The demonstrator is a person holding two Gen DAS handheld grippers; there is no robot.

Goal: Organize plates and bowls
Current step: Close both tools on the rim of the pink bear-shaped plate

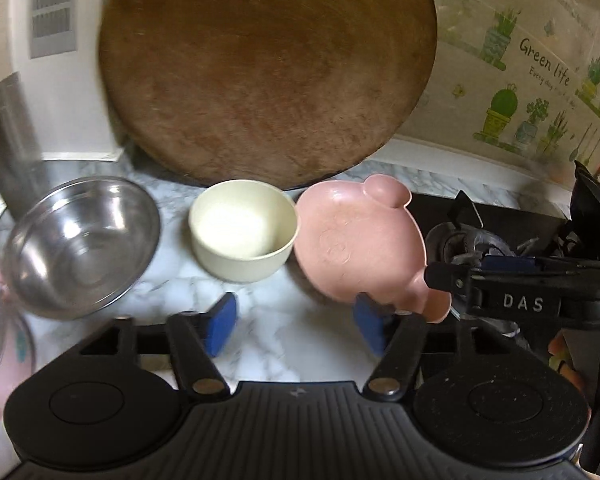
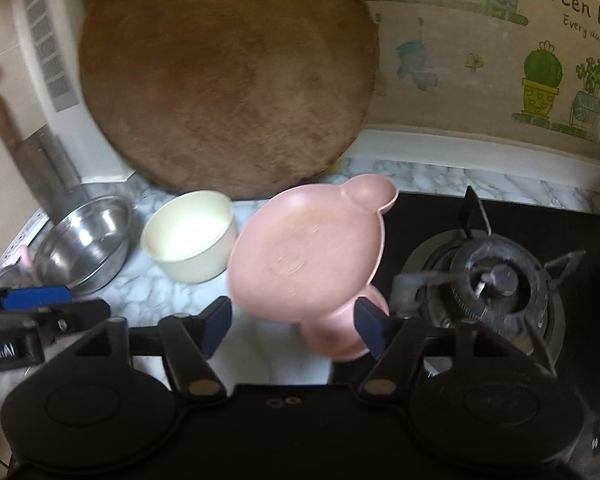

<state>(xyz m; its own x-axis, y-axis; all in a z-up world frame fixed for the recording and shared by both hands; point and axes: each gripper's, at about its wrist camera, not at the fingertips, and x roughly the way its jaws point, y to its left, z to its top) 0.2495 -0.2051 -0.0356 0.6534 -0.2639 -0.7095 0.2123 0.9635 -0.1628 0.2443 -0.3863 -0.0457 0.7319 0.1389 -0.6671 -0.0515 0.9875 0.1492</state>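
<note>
Marble-look tabletop in a kitchen, with a gas burner set into a black hob on the right and a cactus "Green life" sticker sheet along the back wall. Big round wooden chopping board is propped upright against that wall.

Lined up in front of the board, left to right: a steel bowl, a cream bowl, then a pink plate with two round ears, kind of a bear-head shape. Cream bowl and pink plate are right up against each other, can't tell if they actually touch. The plate looks tipped, its far ear higher than its near ear, and it overhangs the edge of the hob.

Left gripper: jaws wide apart, nothing pinched. The plate's near ear sits just past the right-hand blue pad; the gap between the pads shows mostly bare marble.

Right gripper: jaws also spread wide, nothing clamped. The plate's near ear sits between the pads, close to the right-hand one, though I can't tell whether it's touching.

Each gripper shows up at the edge of the other's view. More steel and something pink at the far left edge of the left view, too blurred to identify.
</note>
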